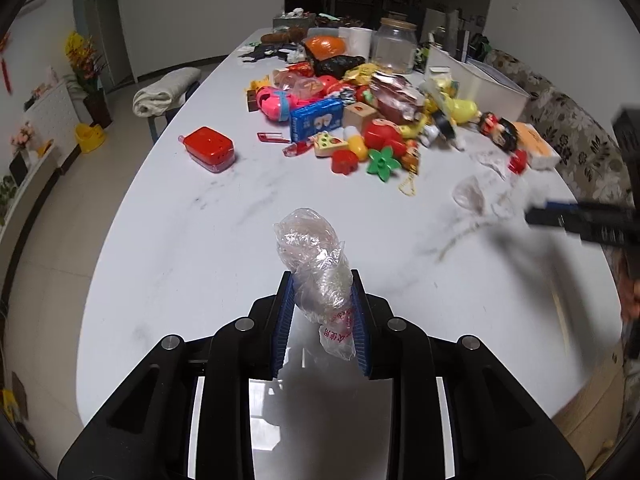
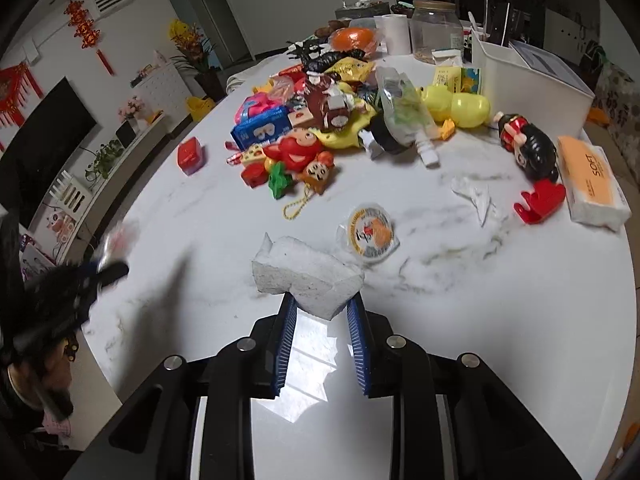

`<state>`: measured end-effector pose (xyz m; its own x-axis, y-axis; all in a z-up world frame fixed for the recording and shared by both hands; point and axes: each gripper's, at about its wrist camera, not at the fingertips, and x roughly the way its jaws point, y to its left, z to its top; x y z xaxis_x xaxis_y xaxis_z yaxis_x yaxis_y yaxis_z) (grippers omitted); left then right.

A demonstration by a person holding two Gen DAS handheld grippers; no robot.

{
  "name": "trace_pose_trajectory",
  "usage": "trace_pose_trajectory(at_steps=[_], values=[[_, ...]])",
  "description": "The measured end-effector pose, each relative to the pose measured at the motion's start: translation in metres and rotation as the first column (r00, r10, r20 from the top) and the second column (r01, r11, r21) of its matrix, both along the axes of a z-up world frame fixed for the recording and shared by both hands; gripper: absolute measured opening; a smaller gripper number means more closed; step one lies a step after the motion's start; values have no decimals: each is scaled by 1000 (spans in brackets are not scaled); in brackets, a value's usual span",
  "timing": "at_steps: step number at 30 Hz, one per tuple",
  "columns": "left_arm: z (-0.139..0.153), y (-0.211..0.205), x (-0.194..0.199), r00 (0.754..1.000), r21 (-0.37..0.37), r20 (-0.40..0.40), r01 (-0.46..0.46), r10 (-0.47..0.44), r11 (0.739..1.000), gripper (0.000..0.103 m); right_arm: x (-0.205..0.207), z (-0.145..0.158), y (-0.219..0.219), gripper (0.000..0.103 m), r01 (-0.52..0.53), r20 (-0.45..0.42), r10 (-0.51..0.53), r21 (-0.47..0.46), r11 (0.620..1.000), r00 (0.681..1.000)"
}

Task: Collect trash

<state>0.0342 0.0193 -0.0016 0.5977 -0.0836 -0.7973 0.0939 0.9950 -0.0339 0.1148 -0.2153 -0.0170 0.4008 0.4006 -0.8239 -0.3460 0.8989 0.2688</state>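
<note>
My left gripper (image 1: pixel 322 280) is shut on a crumpled clear plastic bag (image 1: pixel 312 256) and holds it above the white marble table (image 1: pixel 200 240). My right gripper (image 2: pixel 322 300) is shut on a white foam chunk (image 2: pixel 304 270), held just over the table (image 2: pixel 480 320). The right gripper also shows blurred at the right edge of the left wrist view (image 1: pixel 580 220); the left one shows blurred at the left of the right wrist view (image 2: pixel 80 280). A round clear wrapper with an orange print (image 2: pixel 370 232) and a crumpled white tissue (image 2: pixel 476 196) lie on the table ahead.
A pile of toys and snack packets (image 1: pixel 360 112) covers the far half of the table. A red box (image 1: pixel 210 148) lies apart at the left. A tissue pack (image 2: pixel 592 188), a red claw toy (image 2: pixel 540 202), a white bin (image 2: pixel 528 84) and a jar (image 2: pixel 436 32) stand at the right.
</note>
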Motion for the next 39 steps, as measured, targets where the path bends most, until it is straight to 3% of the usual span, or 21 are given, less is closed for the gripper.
trace_pose_trajectory(at_steps=[5, 10, 13, 15, 16, 17, 18, 20, 22, 26, 28, 30, 32, 34, 35, 37, 39], values=[[16, -15, -58, 991, 2, 2, 130, -130, 991, 26, -56, 27, 3, 26, -97, -21, 97, 18, 995, 995], [11, -42, -137, 955, 52, -76, 291, -287, 955, 27, -151, 24, 4, 27, -277, -173, 276, 23, 961, 945], [-13, -59, -173, 923, 46, -152, 364, -354, 930, 27, -192, -9, 7, 29, -340, -280, 332, 21, 940, 901], [-41, -71, -184, 890, 19, -218, 413, -400, 910, 39, -208, -48, 12, 34, -356, -365, 339, 22, 934, 867], [-54, -74, -185, 874, 1, -254, 428, -414, 904, 47, -213, -62, 15, 44, -361, -387, 338, 12, 932, 858], [-71, -77, -187, 856, -14, -298, 438, -422, 899, 61, -218, -85, 18, 63, -373, -427, 340, 7, 928, 837], [-86, -77, -189, 844, -32, -324, 441, -427, 897, 64, -221, -98, 20, 68, -379, -444, 339, -2, 925, 829], [-107, -76, -188, 838, -30, -372, 418, -399, 908, 64, -228, -127, 21, 68, -401, -467, 336, -44, 915, 818], [-112, -72, -187, 839, -25, -395, 397, -374, 917, 64, -233, -134, 17, 64, -405, -492, 328, -56, 912, 807], [-79, -64, -182, 882, 42, -332, 367, -334, 929, 64, -234, -85, 0, 65, -370, -423, 322, -34, 928, 847], [-48, -57, -169, 913, 47, -277, 323, -298, 945, 69, -225, -41, -5, 72, -341, -335, 311, -31, 940, 889], [-12, -50, -155, 951, 52, -186, 262, -248, 964, 86, -201, 19, -11, 86, -284, -195, 271, -39, 958, 943], [28, -45, -135, 982, 53, -57, 183, -180, 982, 91, -178, 56, -17, 99, -131, 8, 132, -86, 988, 991], [53, -40, -110, 995, 42, 32, 95, -97, 995, 91, -153, 80, -25, 98, 27, 133, -12, -111, 993, 991], [59, -35, -99, 997, 23, 60, 54, -56, 998, 91, -134, 86, -29, 98, 142, 192, -114, -139, 980, 975], [63, -28, -71, 996, -13, 73, -40, 41, 999, 91, -107, 80, -31, 98, 262, 229, -222, -165, 951, 948], [60, -19, -44, 989, -56, 56, -131, 135, 990, 91, -84, 62, -31, 98, 334, 208, -294, -194, 922, 933]])
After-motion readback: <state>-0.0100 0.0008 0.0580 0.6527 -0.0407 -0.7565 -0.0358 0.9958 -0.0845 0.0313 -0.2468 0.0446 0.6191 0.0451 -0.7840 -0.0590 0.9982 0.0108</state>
